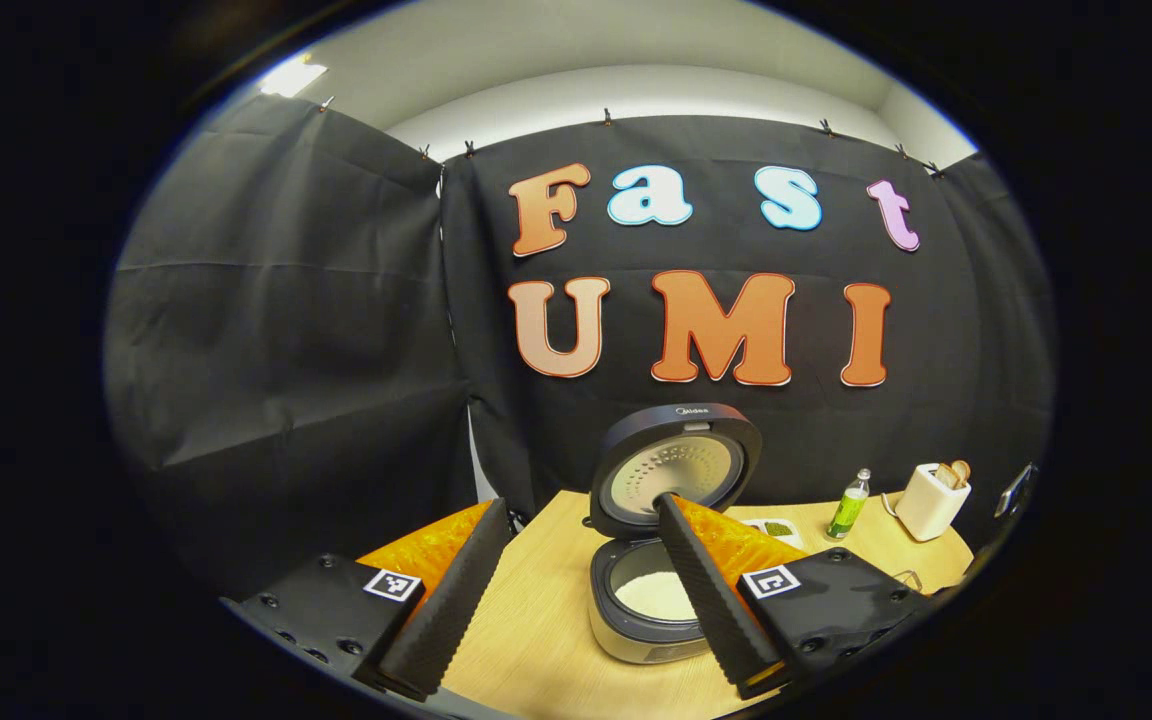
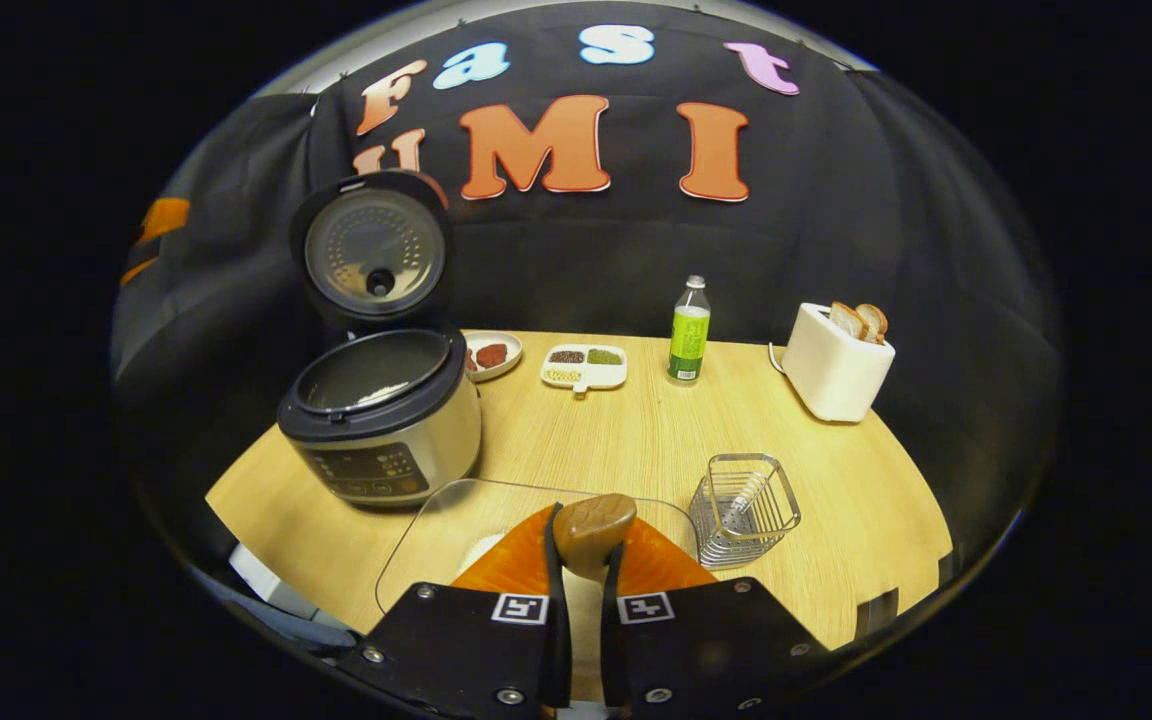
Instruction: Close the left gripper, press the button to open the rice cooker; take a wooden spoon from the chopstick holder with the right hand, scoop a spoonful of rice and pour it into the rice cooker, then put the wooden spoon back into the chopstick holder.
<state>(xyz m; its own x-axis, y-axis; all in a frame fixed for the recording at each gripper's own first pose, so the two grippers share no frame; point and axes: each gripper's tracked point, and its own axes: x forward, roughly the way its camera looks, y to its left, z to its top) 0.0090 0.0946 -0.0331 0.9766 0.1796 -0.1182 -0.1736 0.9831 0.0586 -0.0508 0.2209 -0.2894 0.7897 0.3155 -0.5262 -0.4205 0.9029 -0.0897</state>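
Note:
The rice cooker (image 2: pixel 381 420) stands open at the left of the wooden table, its lid (image 2: pixel 373 250) tipped up and back. White rice lies in its inner pot (image 1: pixel 651 595). My right gripper (image 2: pixel 584 560) is shut on the wooden spoon (image 2: pixel 593 528), whose bowl pokes out past the fingertips, above a clear glass dish (image 2: pixel 436 500) at the table's front. A wire chopstick holder (image 2: pixel 744 508) sits just right of the spoon. My left gripper (image 1: pixel 576 600) is open, its fingers spread wide, hanging in front of the cooker (image 1: pixel 636 600).
A green bottle (image 2: pixel 688 343) and a white toaster (image 2: pixel 836 365) with bread stand at the back right. A divided dish of grains (image 2: pixel 584 368) and a small plate (image 2: pixel 489 355) lie behind the cooker. The table's front edge runs near both grippers.

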